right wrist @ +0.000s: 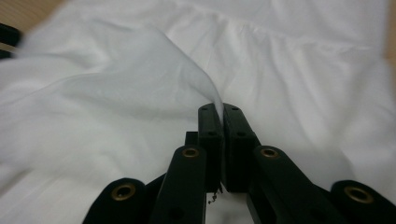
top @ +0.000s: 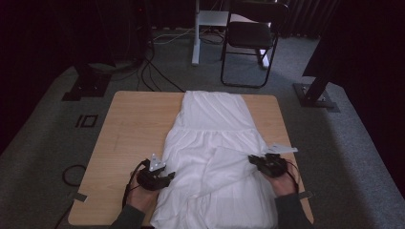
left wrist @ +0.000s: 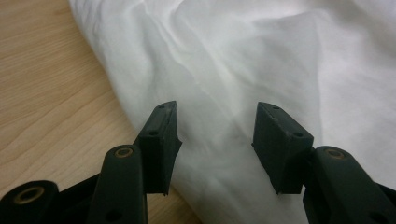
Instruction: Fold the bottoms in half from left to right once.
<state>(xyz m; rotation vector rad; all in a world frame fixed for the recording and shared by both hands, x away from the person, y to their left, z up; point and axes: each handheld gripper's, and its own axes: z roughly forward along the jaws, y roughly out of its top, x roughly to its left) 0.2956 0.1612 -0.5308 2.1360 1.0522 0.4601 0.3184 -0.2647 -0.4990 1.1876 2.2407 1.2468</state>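
Looked like mid-fold: the right tool (right wrist: 222,109) was clamped on a fold of the white dress (top: 215,143), which lay centre frame on the surface (top: 129,129). The left tool (left wrist: 215,126) gaped wide at the dress's left edge, so it probably needed to close there next.

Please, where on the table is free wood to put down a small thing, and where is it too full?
The widest bare wood lies on the table left of the white garment, ahead of the left gripper. A narrower strip lies right of the garment, beyond the right gripper. The near middle is crowded with cloth and both hands.
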